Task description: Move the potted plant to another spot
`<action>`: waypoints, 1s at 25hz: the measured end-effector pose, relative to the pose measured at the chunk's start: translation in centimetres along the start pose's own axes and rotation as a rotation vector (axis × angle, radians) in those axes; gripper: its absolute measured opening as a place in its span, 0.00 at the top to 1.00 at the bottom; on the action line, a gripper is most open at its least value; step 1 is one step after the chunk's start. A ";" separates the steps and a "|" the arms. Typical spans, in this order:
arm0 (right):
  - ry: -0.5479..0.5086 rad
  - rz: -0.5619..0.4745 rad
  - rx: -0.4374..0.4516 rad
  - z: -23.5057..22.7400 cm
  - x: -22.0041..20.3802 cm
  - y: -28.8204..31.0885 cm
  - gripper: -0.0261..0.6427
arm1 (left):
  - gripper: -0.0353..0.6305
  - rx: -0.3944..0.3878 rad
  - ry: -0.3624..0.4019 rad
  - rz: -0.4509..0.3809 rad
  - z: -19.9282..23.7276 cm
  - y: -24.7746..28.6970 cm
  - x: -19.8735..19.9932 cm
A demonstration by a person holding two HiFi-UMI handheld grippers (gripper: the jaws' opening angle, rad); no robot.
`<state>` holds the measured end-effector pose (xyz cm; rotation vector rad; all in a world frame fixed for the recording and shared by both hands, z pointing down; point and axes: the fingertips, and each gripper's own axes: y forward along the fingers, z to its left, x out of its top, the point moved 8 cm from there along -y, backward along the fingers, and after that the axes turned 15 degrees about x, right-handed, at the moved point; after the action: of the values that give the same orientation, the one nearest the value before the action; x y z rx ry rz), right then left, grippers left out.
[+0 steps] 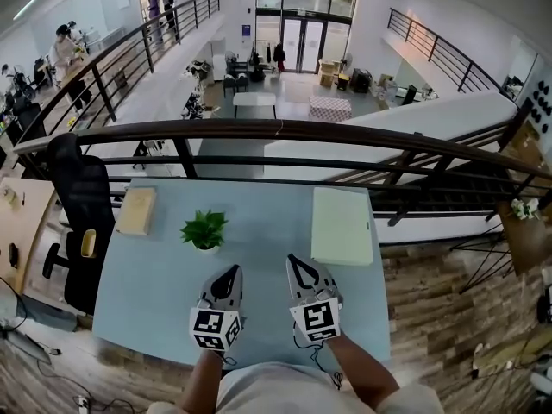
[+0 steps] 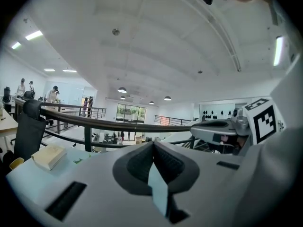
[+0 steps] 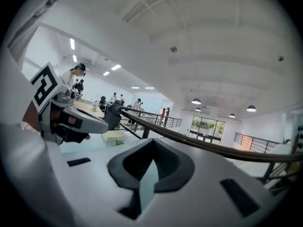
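A small potted plant (image 1: 204,229) with green leaves in a white pot stands on the light blue table (image 1: 259,214), left of the middle. My left gripper (image 1: 232,271) hovers just short of it and a little to its right, its jaws shut with nothing between them. Beside it, my right gripper (image 1: 294,261) is also shut and empty. In the left gripper view the left gripper (image 2: 153,144) points over the table at the railing, and only a sliver of green leaf (image 2: 77,161) shows. The right gripper (image 3: 153,141) looks along the same railing.
A tan box (image 1: 137,210) lies at the table's back left, and a pale flat box (image 1: 341,225) at the back right. A dark railing (image 1: 276,132) runs behind the table over an open hall. A black chair (image 1: 78,205) stands at the table's left.
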<state>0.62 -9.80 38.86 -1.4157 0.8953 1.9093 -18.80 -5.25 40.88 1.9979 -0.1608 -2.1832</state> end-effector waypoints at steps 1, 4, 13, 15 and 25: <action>0.025 -0.015 -0.011 -0.1 0.2 -0.3 0.96 | 0.93 0.000 0.000 -0.002 -0.1 -0.2 0.1; 0.084 -0.045 -0.045 -0.6 0.9 -1.0 0.96 | 0.93 -0.004 -0.002 -0.014 -0.4 -0.5 0.5; 0.088 -0.092 -0.095 -1.3 1.7 -1.7 0.96 | 0.93 0.000 0.037 -0.070 -0.8 -1.0 2.0; 0.095 -0.094 -0.088 -1.1 1.6 -1.6 0.96 | 0.93 0.011 0.055 -0.068 -0.8 -1.1 2.1; 0.106 -0.109 -0.081 -1.1 1.7 -1.6 0.96 | 0.93 0.002 0.059 -0.086 -1.2 -1.4 2.7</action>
<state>2.01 -9.60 36.71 -1.5925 0.7803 1.8221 -17.86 -4.36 37.84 2.1053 -0.0705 -2.1720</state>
